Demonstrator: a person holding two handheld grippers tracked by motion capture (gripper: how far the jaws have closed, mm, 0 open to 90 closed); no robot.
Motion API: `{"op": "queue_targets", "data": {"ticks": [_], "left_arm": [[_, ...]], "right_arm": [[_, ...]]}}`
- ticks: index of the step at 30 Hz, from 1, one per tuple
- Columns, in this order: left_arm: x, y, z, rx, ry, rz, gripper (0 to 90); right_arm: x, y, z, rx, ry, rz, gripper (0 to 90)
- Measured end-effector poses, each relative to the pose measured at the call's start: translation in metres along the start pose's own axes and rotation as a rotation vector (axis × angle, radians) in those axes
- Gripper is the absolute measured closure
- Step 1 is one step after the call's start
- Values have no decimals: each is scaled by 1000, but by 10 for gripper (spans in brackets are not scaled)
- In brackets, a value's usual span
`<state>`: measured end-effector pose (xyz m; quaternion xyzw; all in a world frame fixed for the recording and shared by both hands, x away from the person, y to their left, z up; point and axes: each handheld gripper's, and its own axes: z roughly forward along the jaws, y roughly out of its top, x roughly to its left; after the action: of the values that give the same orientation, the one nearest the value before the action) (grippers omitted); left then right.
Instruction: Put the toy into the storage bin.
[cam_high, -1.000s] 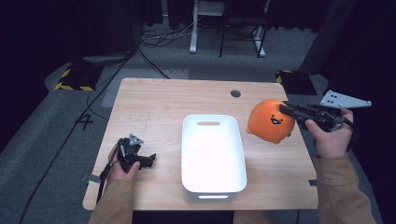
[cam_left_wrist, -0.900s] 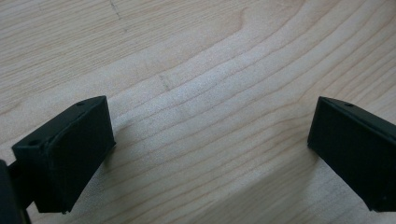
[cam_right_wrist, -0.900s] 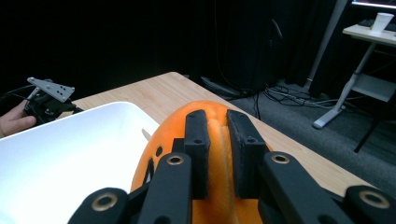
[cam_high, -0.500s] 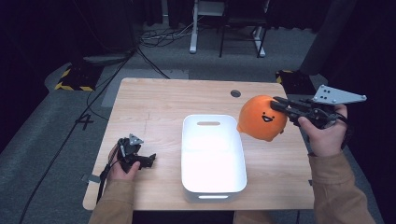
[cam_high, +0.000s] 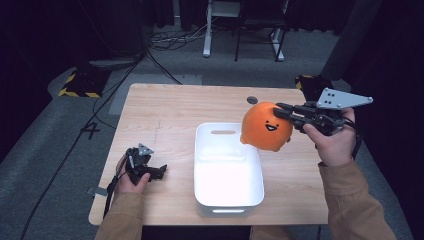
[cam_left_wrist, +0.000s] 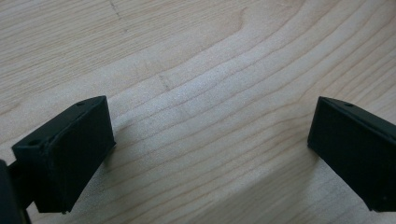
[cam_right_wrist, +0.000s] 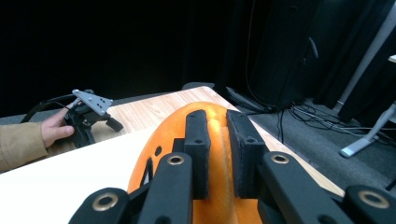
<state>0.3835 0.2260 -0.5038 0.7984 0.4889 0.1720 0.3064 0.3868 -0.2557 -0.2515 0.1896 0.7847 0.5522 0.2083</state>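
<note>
A wooden table (cam_high: 180, 107) bears a small dark disc (cam_high: 252, 100); black-yellow striped blocks (cam_high: 79, 82) sit on the floor.

Both forearms were covered by tan long sleeves (cam_high: 350, 200), ending at the wrists. Each hand carried a black two-fingered gripper. The right gripper (cam_high: 280, 111) was built of black linkage bars, joined by brass-coloured pivot rivets, as seen in the right gripper view. Its fingers (cam_right_wrist: 196, 149) were faced with flat black pads. A grey three-cornered plate (cam_high: 342, 99), drilled with small dark holes, was mounted on top. The left gripper (cam_high: 159, 172) bore a smaller grey plate and a black cable trailing from its body. Its fingers (cam_left_wrist: 65, 158) were blocky, matt black, with small round holes.
</note>
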Motion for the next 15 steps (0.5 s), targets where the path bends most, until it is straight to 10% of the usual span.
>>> {"op": "queue_targets", "data": {"ticks": [15], "left_arm": [[0, 0, 0, -2, 2, -1, 6]], "right_arm": [[9, 4, 27, 2, 61, 5, 802]]}}
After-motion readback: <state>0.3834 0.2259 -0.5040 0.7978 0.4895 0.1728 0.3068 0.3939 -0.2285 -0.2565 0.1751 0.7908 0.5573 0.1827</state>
